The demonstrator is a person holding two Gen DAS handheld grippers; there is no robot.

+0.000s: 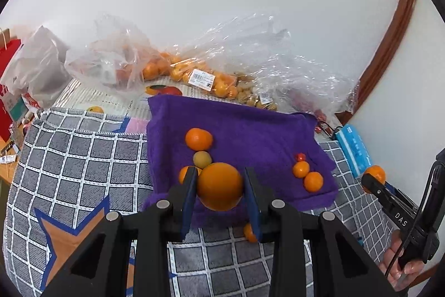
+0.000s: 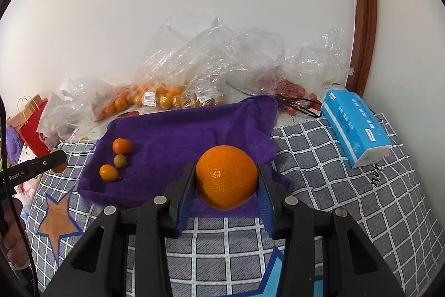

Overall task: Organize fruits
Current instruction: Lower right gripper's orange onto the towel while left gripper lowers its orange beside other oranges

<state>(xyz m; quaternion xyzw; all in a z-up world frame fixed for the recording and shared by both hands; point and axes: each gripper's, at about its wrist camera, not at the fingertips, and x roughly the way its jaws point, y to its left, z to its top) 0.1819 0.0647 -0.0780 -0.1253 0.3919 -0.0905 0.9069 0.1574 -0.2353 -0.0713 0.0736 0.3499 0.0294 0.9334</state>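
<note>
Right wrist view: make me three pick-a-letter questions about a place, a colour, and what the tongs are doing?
1. Where does the blue tissue pack lie? A) on the grey checked blanket B) in a clear plastic bag C) between the tongs
2. What colour is the fluffy towel? A) green B) purple C) yellow
3. The right tongs are: A) empty B) gripping a spoon C) gripping a round orange fruit
Answers: 1 A, it rests on the checks; 2 B, plainly purple; 3 C, both pads press its sides.
</note>
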